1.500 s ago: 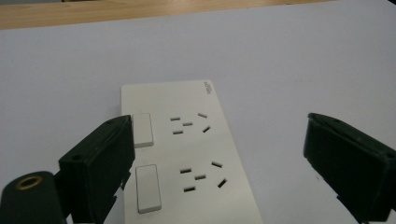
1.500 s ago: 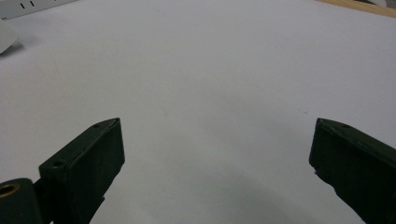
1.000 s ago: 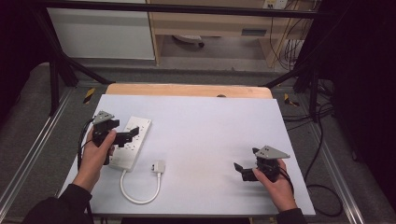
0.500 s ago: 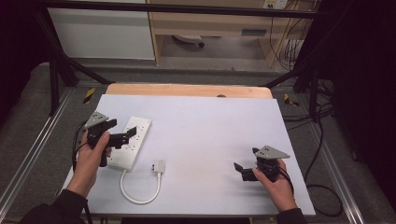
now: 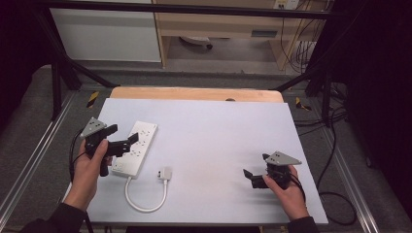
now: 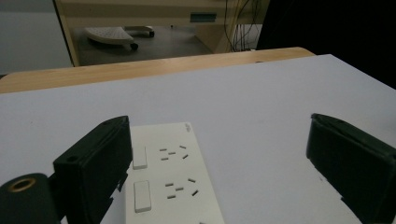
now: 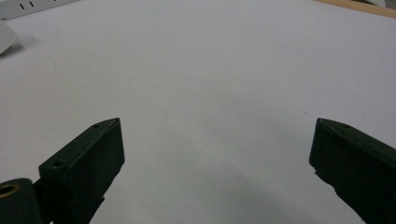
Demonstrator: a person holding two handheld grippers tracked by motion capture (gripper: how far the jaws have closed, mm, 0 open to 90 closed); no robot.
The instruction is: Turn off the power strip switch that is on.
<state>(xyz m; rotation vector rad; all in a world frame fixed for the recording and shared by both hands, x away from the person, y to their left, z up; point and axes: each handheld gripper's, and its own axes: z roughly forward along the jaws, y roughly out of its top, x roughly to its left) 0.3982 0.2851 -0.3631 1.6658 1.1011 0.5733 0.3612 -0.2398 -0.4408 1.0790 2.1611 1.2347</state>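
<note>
Over the table's (image 5: 218, 145) left side, the left gripper (image 5: 119, 144) has drawn back toward the table edge since a moment ago, jaws spread wide above the white power strip (image 5: 137, 147), nothing between them. That strip lies flat, its switches and sockets up, its short cable looping to a plug (image 5: 164, 173). Near the right edge, the right gripper (image 5: 256, 174) stays put, jaws apart and empty.
</note>
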